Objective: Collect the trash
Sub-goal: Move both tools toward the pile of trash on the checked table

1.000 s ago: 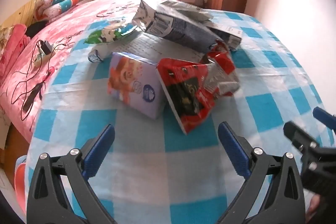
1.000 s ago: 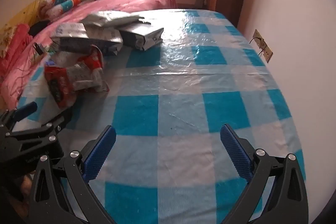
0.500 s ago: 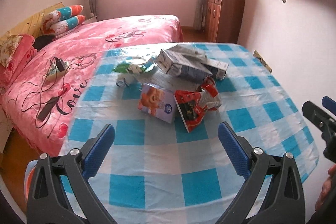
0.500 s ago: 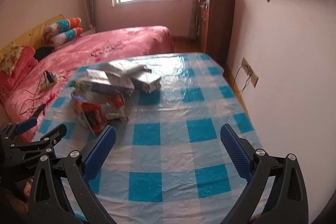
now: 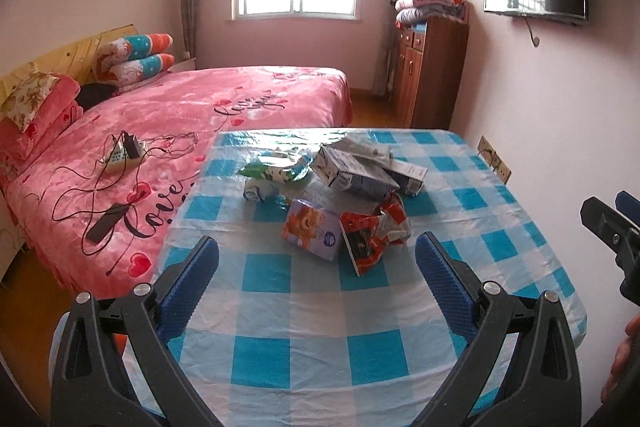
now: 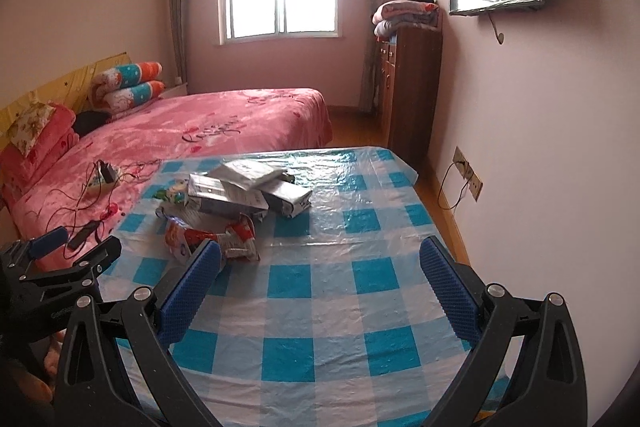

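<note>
Blue-checked plastic is covering the table (image 5: 320,307), and the trash is sitting in a loose heap toward its far half: a red wrapper (image 5: 372,233) is touching a purple tissue pack (image 5: 310,233), with grey cartons (image 5: 356,175) and a green packet (image 5: 276,169) piled behind. The left gripper (image 5: 316,267) is hovering over the near edge, jaws spread wide and holding nothing. The right gripper (image 6: 320,275) is hanging beside it, equally wide and empty. A pink bed (image 5: 180,131) is lying alongside.
</note>
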